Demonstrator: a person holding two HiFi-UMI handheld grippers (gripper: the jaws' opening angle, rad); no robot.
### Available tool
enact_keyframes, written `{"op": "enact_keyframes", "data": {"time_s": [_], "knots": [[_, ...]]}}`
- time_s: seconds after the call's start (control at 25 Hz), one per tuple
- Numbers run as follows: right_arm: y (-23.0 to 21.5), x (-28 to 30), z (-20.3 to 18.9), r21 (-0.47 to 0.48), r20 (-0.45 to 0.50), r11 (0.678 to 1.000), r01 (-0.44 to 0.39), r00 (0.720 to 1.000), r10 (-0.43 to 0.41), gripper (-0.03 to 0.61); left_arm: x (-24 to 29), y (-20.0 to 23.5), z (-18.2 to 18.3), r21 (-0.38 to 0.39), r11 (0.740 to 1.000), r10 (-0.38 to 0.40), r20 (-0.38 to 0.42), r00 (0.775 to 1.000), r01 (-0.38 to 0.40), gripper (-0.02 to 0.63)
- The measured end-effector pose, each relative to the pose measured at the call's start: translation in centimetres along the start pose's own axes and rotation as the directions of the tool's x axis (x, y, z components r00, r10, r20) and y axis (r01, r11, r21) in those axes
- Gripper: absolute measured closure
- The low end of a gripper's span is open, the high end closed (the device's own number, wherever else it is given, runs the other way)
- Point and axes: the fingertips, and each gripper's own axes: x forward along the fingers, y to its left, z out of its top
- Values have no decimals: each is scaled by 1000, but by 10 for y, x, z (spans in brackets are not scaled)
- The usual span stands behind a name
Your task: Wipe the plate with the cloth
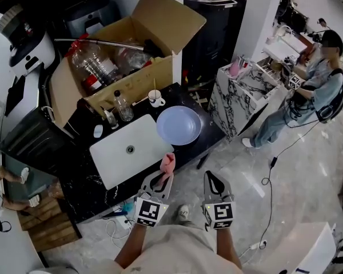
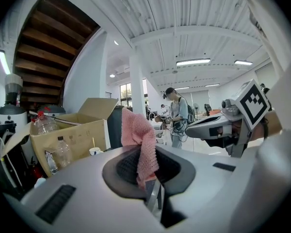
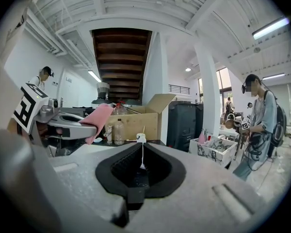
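Black stone counter fills the left of our head view, with a white sink set into it, bare around its drain. At the sink's two o'clock, just beside its corner, the pale blue plate lies flat with its face bare. At the plate's eleven o'clock a white cup holds a thin stick. Behind the cup an open cardboard box is packed with clear plastic bottles, and a small bottle stands on the counter in front of it. Our left gripper hovers at the plate's six o'clock, off the counter's edge. Its jaws are pinched on the pink cloth, which flops over them in the left gripper view. At three o'clock of it, our right gripper has its jaws pressed together with nothing between them. A marble-patterned bin of small items stands at the plate's three o'clock.
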Motion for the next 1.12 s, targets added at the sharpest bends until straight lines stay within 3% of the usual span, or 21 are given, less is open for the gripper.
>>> {"op": "enact_keyframes", "data": {"time_s": [0.52,1.12], "knots": [[-60,49,7,9,14,999,-33,999,33,569,74,13,14,17,999,34,-10,999,-33,584],[-84,98,13,16,0,998,-55,998,55,569,118,39,14,-5,999,48,-37,998,-48,584]]}}
